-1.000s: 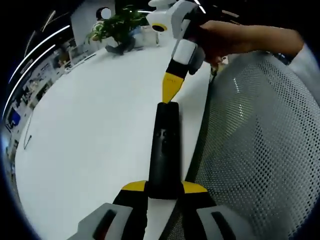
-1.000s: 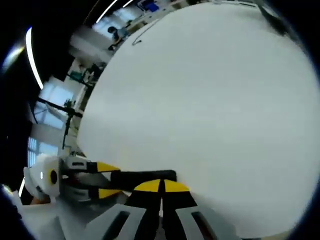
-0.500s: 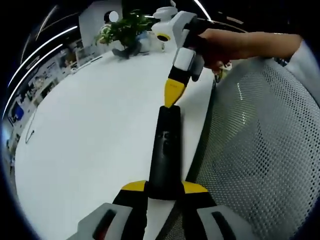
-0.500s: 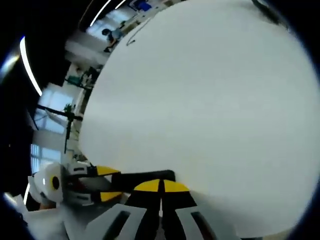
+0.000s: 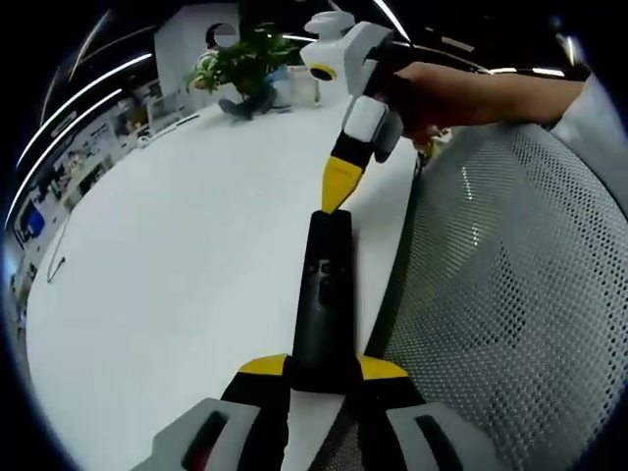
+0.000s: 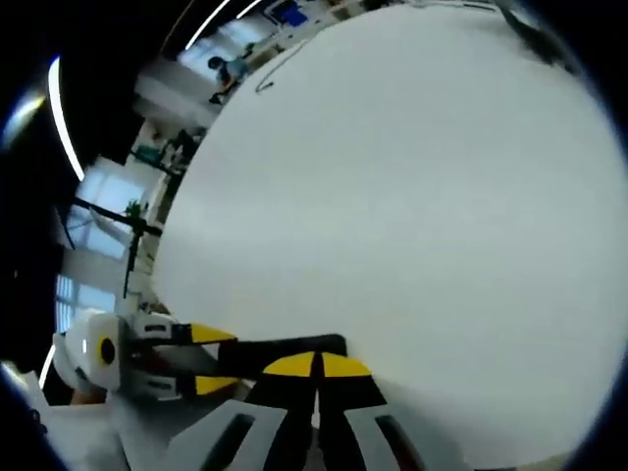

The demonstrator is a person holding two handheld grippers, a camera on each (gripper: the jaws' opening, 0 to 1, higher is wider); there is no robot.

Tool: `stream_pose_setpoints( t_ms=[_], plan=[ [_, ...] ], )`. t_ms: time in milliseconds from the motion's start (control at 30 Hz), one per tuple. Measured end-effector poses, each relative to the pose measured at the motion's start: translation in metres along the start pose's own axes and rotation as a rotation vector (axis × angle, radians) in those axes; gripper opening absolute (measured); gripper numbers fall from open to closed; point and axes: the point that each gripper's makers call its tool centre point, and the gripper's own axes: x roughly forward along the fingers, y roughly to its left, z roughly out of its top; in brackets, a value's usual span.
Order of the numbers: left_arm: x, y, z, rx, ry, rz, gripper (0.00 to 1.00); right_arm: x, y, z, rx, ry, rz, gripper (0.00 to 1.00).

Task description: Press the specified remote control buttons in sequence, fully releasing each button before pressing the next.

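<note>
Gripping the near end of the slim black plastic remote control [image 5: 322,299], the left claw [image 5: 322,368] has its yellow-tipped jaws clamped on either side of the remote's body, holding it just above the edge of the broad white worktop [image 5: 177,245]. The remote's long axis runs straight away from that claw, button face up, toward the right claw [image 5: 337,186], whose two jaws are pressed together into a single yellow point. That point meets the remote's far end; whether it is pressing a button there or only touching the casing cannot be told. In the right gripper view the remote [image 6: 285,346] lies crosswise just ahead of the closed tips. A grey mesh chair back [image 5: 491,294] stands beside the worktop.
</note>
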Motion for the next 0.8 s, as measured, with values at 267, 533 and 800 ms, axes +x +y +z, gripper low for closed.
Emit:
stream_pose_setpoints(
  t_ms=[267,533,800],
  plan=[
    [0.0019,-0.0003,0.0038,0.001,-0.020,0.001,0.24,0.0065,0.0049,-0.0027,-0.009,0.026,0.035,0.00],
    [0.0020,-0.0008,0.0039,-0.006,-0.029,0.002,0.24,0.0068,0.0010,-0.0019,-0.005,0.020,0.031,0.00],
    [0.0021,-0.0005,0.0042,-0.016,-0.017,0.004,0.24,0.0049,0.0007,-0.0039,0.020,0.028,0.040,0.00]
  ],
)
